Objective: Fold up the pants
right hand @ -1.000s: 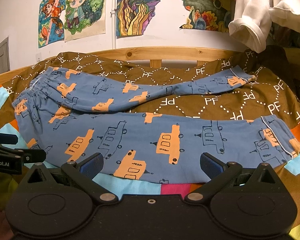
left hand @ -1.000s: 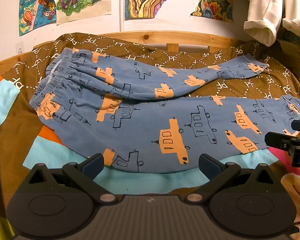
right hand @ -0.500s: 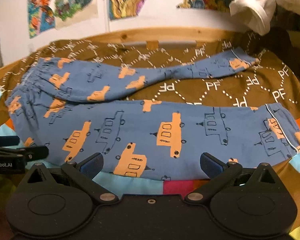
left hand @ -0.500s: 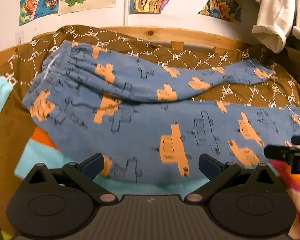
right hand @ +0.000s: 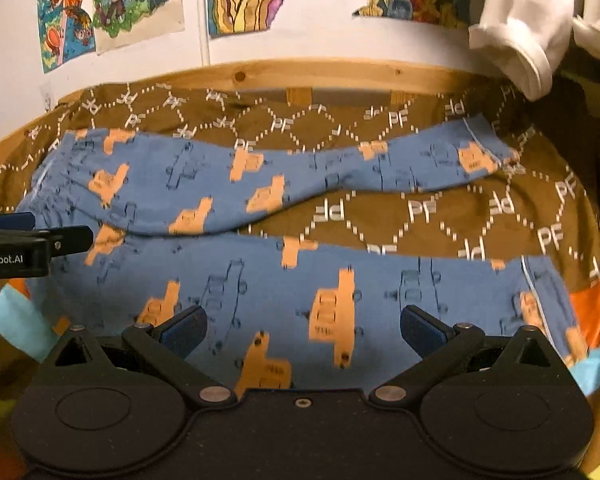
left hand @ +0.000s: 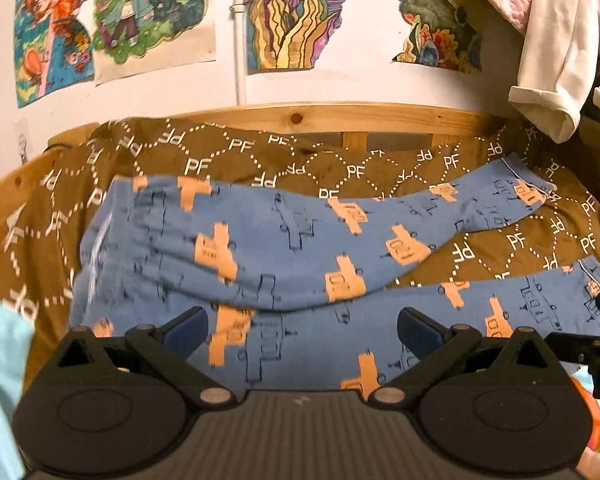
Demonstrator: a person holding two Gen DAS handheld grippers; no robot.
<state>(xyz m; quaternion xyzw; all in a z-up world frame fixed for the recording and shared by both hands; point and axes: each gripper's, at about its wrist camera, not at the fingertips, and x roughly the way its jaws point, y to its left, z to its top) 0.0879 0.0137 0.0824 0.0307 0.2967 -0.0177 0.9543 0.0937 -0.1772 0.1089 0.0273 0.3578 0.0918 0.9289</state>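
Blue pants (left hand: 284, 248) printed with orange vehicles lie spread on the bed, waistband to the left, both legs running right with a gap between them. My left gripper (left hand: 302, 330) hovers open over the near leg close to the waist end. My right gripper (right hand: 302, 328) is open above the same near leg (right hand: 340, 288), further toward the cuff (right hand: 540, 296). Each gripper shows at the edge of the other's view: the left gripper (right hand: 32, 240) at the left of the right wrist view, the right gripper (left hand: 596, 344) at the right of the left wrist view. Nothing is held.
A brown bedspread (right hand: 440, 208) with white PF lettering covers the bed, with orange and light blue patches (right hand: 16, 316) along the near edge. A wooden bed rail (left hand: 340, 116) runs behind. White clothing (left hand: 552, 72) hangs at the upper right. Posters (left hand: 296, 12) cover the wall.
Both grippers have moved forward over the near pant leg; the pants now fill more of each view. The pants have not shifted and both grippers stay open.
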